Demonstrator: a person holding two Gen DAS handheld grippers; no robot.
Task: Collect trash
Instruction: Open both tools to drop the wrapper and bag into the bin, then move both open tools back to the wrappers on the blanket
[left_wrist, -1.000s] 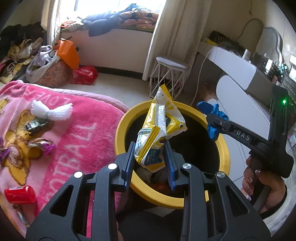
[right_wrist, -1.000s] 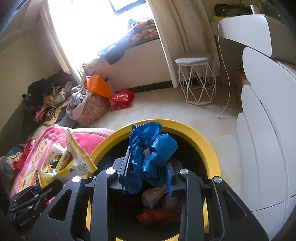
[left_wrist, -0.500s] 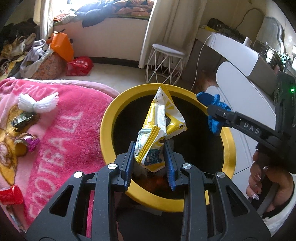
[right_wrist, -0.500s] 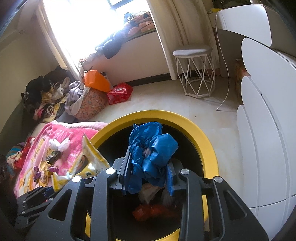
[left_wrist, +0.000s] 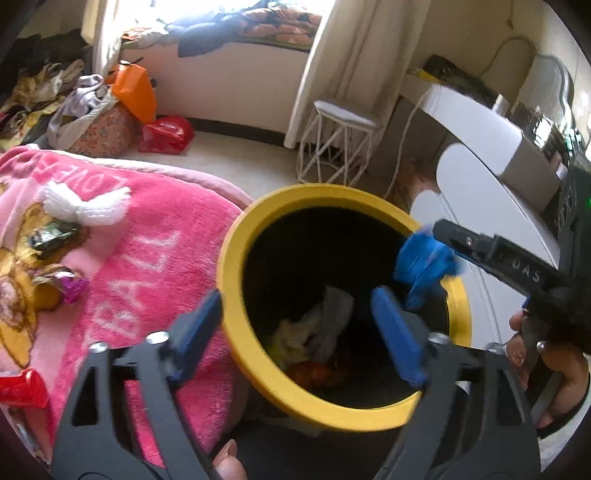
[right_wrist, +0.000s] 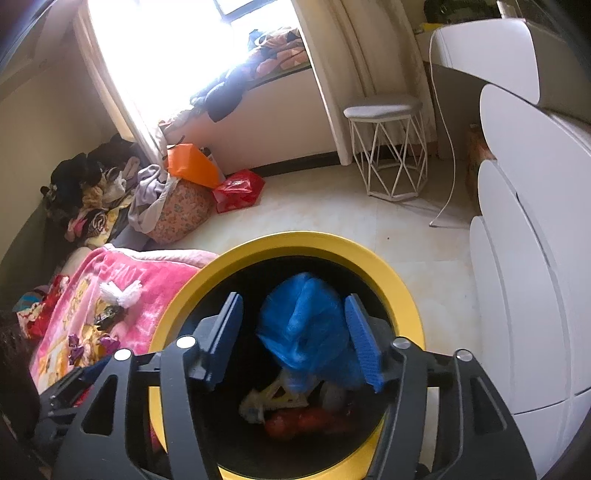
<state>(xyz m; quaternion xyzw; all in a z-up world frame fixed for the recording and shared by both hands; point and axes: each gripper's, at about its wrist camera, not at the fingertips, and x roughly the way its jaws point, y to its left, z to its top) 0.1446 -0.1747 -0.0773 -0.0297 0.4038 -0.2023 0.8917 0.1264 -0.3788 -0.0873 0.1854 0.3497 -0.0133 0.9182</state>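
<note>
Released blue bag between right hand-held gripper pads.

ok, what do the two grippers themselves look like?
Both match: black angular frames with triangular cut-outs, silver pivot bolts and ribbed blue finger pads. The left gripper and right gripper look alike; the right one's side reads "DAS" in white, beside a green light.

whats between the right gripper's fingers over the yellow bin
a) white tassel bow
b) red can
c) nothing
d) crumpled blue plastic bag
d) The crumpled blue plastic bag sits between the right gripper fingers, above the yellow bin.
</note>
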